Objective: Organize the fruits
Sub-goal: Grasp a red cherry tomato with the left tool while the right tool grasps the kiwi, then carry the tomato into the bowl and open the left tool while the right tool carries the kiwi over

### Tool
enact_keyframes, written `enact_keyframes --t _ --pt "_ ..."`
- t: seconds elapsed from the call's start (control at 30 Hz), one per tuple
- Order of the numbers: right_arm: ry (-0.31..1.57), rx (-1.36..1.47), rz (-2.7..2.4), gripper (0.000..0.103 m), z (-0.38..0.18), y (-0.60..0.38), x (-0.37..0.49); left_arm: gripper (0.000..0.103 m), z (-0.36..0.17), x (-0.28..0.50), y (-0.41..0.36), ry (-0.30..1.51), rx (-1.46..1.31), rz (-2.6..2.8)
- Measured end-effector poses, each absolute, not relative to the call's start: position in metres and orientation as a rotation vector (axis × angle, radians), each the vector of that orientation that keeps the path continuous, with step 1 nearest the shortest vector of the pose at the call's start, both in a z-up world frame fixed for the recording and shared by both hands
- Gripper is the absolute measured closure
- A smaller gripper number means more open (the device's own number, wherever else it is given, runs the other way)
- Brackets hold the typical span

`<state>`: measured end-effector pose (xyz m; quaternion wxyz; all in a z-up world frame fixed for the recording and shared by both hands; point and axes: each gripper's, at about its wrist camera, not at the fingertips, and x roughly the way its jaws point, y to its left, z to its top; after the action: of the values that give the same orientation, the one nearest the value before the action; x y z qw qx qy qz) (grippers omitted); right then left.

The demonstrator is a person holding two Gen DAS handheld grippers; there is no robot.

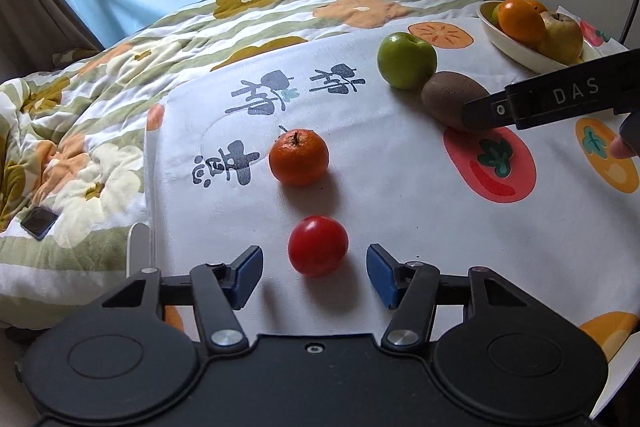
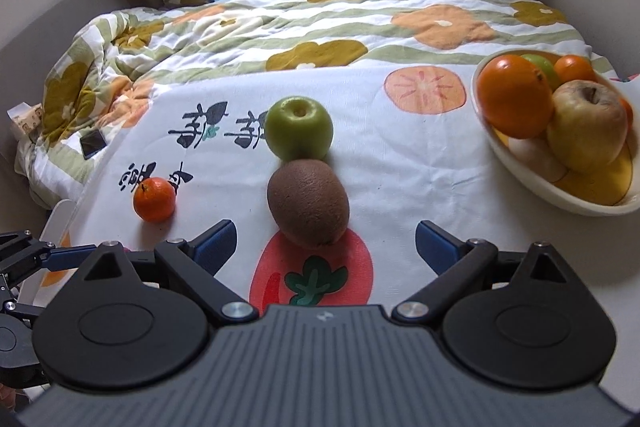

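the bowl (image 2: pixel 520 171) already held several fruits; tomato (image 1: pixel 318 246), mandarin (image 1: pixel 299 157), kiwi (image 2: pixel 308 202) and green apple (image 2: pixel 299 128) remained loose. left gripper (image 1: pixel 315 275) and right gripper (image 2: pixel 325 247) both stood spread, empty.

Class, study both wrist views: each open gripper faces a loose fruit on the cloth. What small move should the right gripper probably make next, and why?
Probably ease the right gripper forward until its open fingers flank the kiwi, then close. The kiwi lies just ahead, centred between the fingers, touching the green apple, and the bowl sits to the right.
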<state>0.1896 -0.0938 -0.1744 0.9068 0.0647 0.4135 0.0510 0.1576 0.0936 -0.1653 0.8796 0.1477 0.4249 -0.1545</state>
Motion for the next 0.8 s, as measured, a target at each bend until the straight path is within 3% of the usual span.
enact_keyframes --t 0.13,0.2,0.27,0.8 --pt "0.865 0.112 0.113 0.0 -0.181 -0.088 0.197 0.051 -0.165 0.161 0.093 0.871 0.302 -0.343" --pt "0.874 0.094 0.118 0.0 -0.184 -0.086 0.201 0.061 -0.165 0.16 0.092 0.867 0.301 -0.356" --pt "0.884 0.076 0.121 0.007 -0.188 -0.084 0.206 0.067 -0.165 0.158 0.09 0.857 0.315 -0.357" --pt "0.856 -0.017 0.155 0.04 -0.189 -0.073 0.219 0.068 -0.165 0.158 0.09 0.859 0.31 -0.346"
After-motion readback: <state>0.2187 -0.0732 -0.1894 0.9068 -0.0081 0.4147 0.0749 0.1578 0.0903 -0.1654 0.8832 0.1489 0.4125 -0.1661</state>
